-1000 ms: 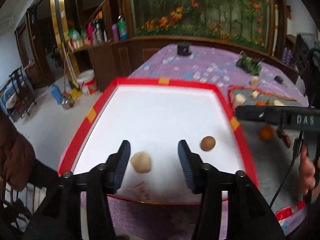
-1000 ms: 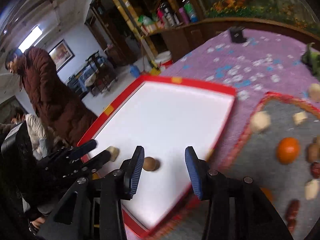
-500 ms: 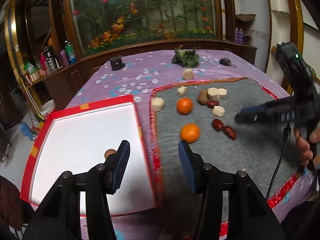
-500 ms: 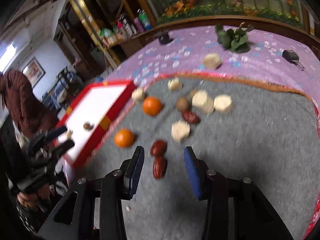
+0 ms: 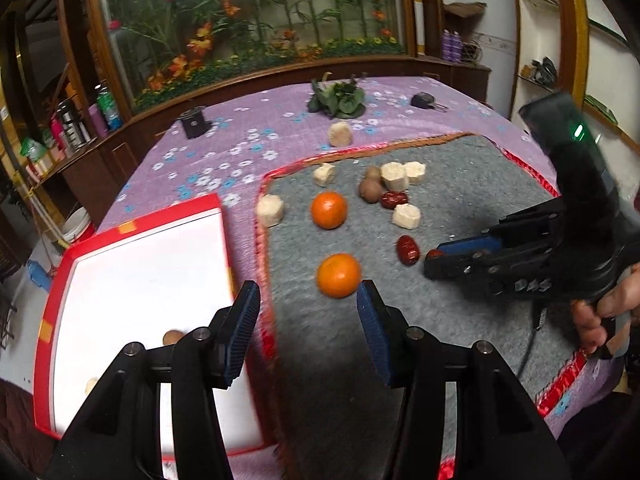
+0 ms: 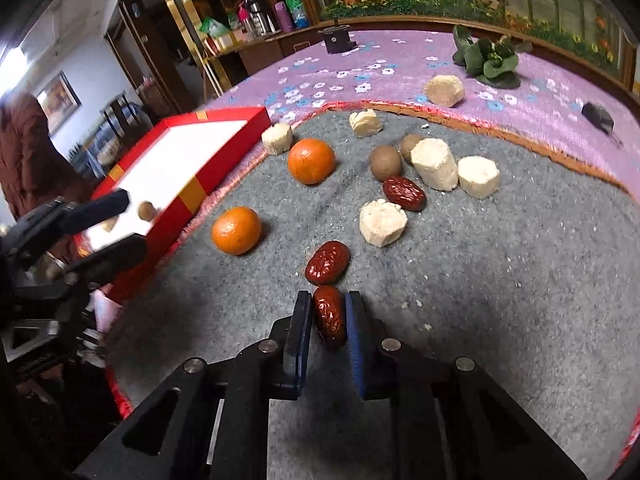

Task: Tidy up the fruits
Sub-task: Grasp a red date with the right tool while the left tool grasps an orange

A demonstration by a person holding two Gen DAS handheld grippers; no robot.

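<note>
My right gripper (image 6: 328, 296) is shut on a red date (image 6: 329, 316) on the grey mat (image 6: 520, 280), its pads pressing both sides; the left wrist view shows that gripper (image 5: 434, 258) low at the right. A second date (image 6: 328, 262) lies just beyond it, a third date (image 6: 404, 193) farther back. My left gripper (image 5: 308, 292) stands open and empty over the mat's left edge, just short of an orange (image 5: 338, 275). Another orange (image 5: 329, 210), brown fruits (image 6: 386, 162) and several pale chunks (image 6: 382, 222) lie on the mat. The red tray (image 5: 132, 228) holds a brown fruit (image 5: 172, 337) and a pale piece (image 5: 91, 385).
A purple flowered cloth (image 5: 224, 152) covers the table. On it beyond the mat are a pale chunk (image 6: 444, 90), a green leafy bunch (image 6: 488, 60), a small black pot (image 6: 336, 40) and a key fob (image 6: 598, 116). A person in a brown coat (image 6: 28, 160) stands left.
Both grippers swung from the red tray to the right over the grey mat. The right gripper came down and shut on a red date. The left stayed open.
</note>
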